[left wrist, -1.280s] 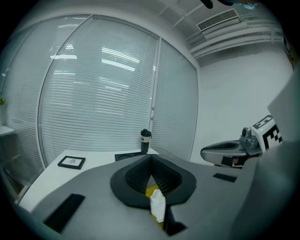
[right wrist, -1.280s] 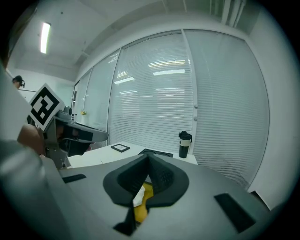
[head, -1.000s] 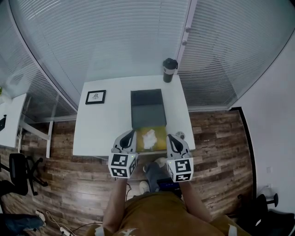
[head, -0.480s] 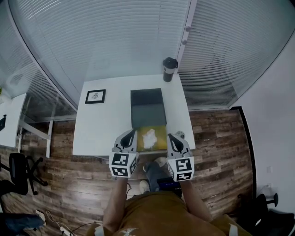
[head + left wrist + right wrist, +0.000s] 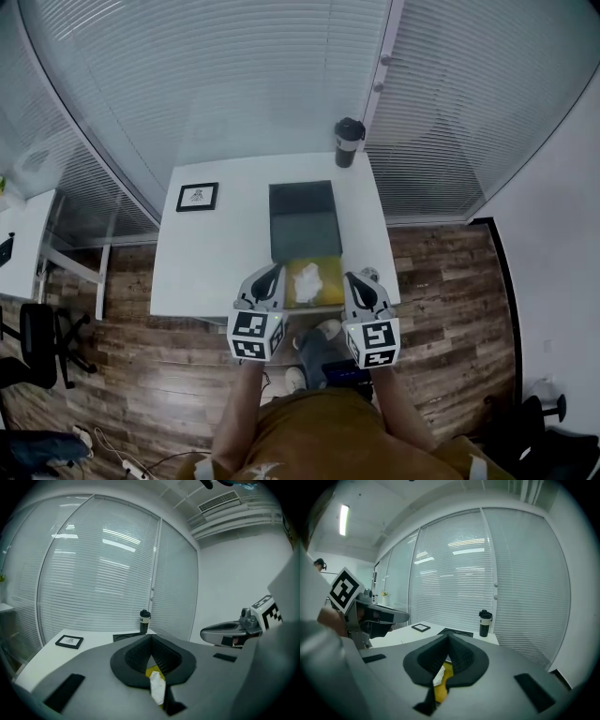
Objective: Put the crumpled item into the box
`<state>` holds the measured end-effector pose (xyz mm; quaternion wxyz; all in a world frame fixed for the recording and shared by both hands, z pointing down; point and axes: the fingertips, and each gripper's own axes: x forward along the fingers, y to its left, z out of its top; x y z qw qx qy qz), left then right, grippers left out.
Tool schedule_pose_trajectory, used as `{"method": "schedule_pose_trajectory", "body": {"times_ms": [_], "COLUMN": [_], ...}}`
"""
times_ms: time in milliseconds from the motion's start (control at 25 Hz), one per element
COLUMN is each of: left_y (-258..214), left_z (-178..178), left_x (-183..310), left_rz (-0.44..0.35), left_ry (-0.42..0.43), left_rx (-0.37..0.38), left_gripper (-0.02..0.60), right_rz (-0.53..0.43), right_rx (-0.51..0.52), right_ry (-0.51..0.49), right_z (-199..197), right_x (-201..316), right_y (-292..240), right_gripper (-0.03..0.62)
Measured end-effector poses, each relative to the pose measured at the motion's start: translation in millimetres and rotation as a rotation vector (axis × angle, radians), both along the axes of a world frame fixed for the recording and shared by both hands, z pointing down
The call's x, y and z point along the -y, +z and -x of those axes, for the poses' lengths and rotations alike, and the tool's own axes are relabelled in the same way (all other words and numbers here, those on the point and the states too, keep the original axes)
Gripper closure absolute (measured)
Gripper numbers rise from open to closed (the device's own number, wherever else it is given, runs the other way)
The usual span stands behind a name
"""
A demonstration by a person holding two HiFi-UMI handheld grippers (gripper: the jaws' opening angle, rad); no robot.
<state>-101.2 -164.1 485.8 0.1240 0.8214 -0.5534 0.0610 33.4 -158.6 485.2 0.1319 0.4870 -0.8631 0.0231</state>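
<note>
Head view: the crumpled white paper [image 5: 312, 278] lies inside the yellow box [image 5: 328, 292] at the near edge of the white bench [image 5: 216, 253], with the box's dark lid [image 5: 302, 223] lying open behind it. The left claw [image 5: 267, 281] and right claw [image 5: 359, 284] flank the box. Each has its jaws pressed together on nothing.

We're wearing a mustard-brown shirt [image 5: 323, 427]; our left gripper [image 5: 271, 274] and right gripper [image 5: 355, 279] are grey, black-padded, with black-and-white marker cubes [image 5: 255, 335]
</note>
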Motion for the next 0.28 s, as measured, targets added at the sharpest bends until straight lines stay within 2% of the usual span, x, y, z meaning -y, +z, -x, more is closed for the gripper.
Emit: {"method": "schedule_pose_trajectory", "body": {"times_ms": [280], "left_y": [1.6], "left_z": [2.1], "left_x": [-4.4], "left_rz": [-0.002], "left_ry": [-0.004], "left_rx": [-0.005], "left_gripper": [0.557], "right_rz": [-0.006], "right_rx": [0.002], "right_ry": [-0.005], "right_z": [1.9], "right_x": [-0.6], "right_y": [-2.0], "right_gripper": [0.583]}}
